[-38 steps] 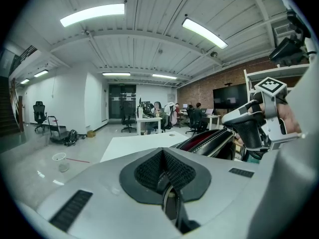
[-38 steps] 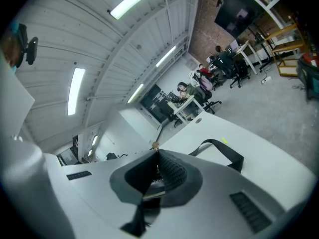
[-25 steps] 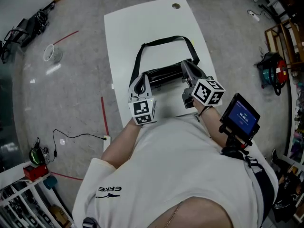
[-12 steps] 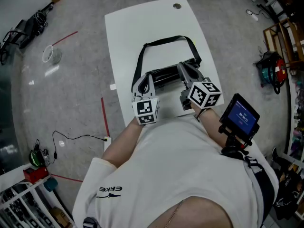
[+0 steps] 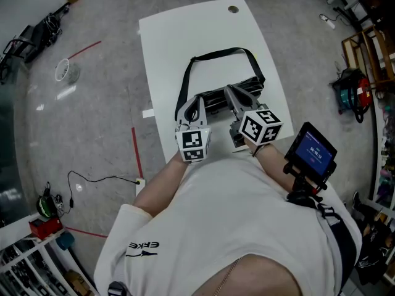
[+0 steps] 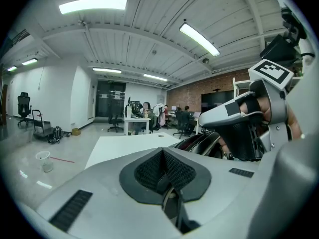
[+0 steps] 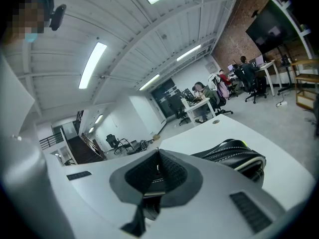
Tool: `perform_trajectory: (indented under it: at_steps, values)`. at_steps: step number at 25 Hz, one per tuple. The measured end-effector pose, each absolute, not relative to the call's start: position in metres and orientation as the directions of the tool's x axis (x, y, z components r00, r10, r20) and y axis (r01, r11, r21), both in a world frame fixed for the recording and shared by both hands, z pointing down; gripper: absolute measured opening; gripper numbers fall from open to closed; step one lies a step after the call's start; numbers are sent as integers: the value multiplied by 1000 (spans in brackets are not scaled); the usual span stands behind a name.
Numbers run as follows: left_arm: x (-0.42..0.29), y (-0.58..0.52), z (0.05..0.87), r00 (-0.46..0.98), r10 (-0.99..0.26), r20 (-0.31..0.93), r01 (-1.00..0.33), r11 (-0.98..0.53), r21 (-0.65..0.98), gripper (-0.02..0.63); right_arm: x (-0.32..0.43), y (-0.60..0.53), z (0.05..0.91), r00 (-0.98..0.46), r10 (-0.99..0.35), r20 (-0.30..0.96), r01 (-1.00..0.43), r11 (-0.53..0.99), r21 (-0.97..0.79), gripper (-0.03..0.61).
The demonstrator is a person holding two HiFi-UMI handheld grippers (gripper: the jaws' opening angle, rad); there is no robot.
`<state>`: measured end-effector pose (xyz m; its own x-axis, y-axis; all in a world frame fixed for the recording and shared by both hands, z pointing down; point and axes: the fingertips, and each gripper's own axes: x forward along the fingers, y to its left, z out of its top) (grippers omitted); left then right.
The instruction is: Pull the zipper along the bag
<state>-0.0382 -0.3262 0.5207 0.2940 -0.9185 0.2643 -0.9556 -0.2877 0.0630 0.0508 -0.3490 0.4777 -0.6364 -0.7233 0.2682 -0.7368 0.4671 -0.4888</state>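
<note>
A black bag [image 5: 250,86] with a long strap [image 5: 216,54] lies across the white table [image 5: 185,29]. My right gripper [image 5: 227,90] reaches over the middle of the bag's top. In the right gripper view its pads [image 7: 158,153] are pressed together with a small pale tab between them, which looks like the zipper pull, and the bag [image 7: 232,156] lies just right of the jaws. My left gripper [image 5: 196,99] is at the bag's left end with its pads [image 6: 162,151] closed. Whether it pinches fabric is hidden. In the left gripper view the bag [image 6: 197,141] shows beneath the right gripper's fingers [image 6: 227,114].
A small screen [image 5: 311,152] is strapped by the person's right forearm. The table's near edge is against the person's body. On the floor are red tape lines [image 5: 134,150], a cable and a cup [image 5: 66,71]. Shelving stands at the right.
The right gripper has slid leftward along the top of the bag. The left gripper has shifted a little to the right, so the two now stand closer together.
</note>
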Motion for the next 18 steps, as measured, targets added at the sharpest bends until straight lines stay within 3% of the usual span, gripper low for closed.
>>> perform_trajectory:
  at_steps: [8,18]
  values:
    - [-29,-327,522,326,-903,278,-942,-333,23,3,56,-352,479,-624,-733,271,-747,459,-480,9]
    - [-44,-308,562,359,-844,399,-922,-386,12,5,66,-358,480,-595,-752,284,-770,432,-470,9]
